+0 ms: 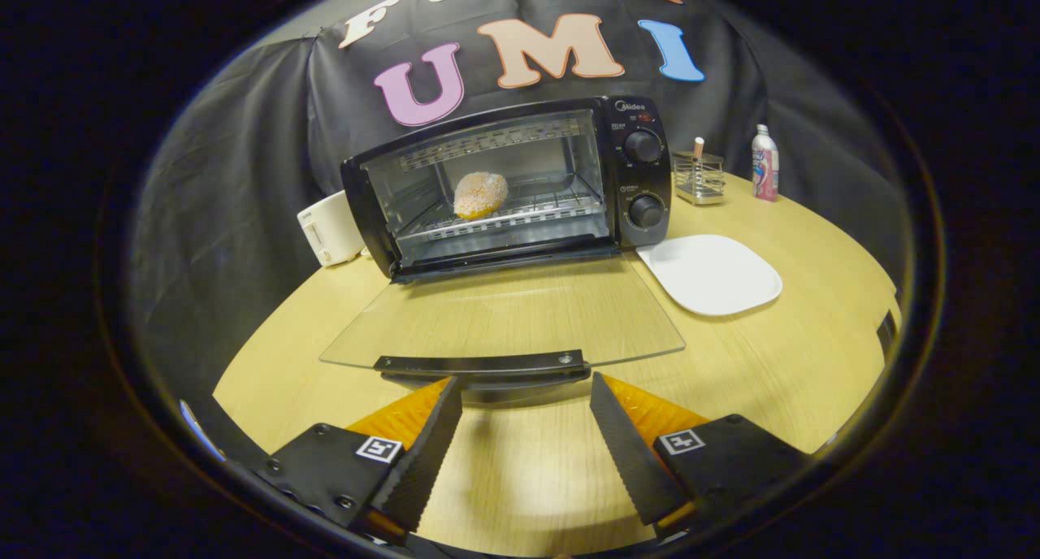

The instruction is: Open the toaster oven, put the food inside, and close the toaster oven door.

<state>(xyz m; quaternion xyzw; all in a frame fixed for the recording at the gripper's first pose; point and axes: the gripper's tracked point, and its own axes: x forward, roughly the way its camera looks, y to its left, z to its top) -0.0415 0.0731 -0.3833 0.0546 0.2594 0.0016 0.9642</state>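
Observation:
A black toaster oven stands at the back of the wooden table. Its glass door lies folded down flat toward me. The door's black handle sits at its near edge, just ahead of my fingertips. On the wire rack inside the oven rests a round, crumbed piece of food. My gripper is open, its two black ribbed fingers spread wide just below the handle with nothing between them.
A white square plate lies to the right of the door. Behind it stand a small wire holder and a pink-and-white bottle. A white appliance sits left of the oven.

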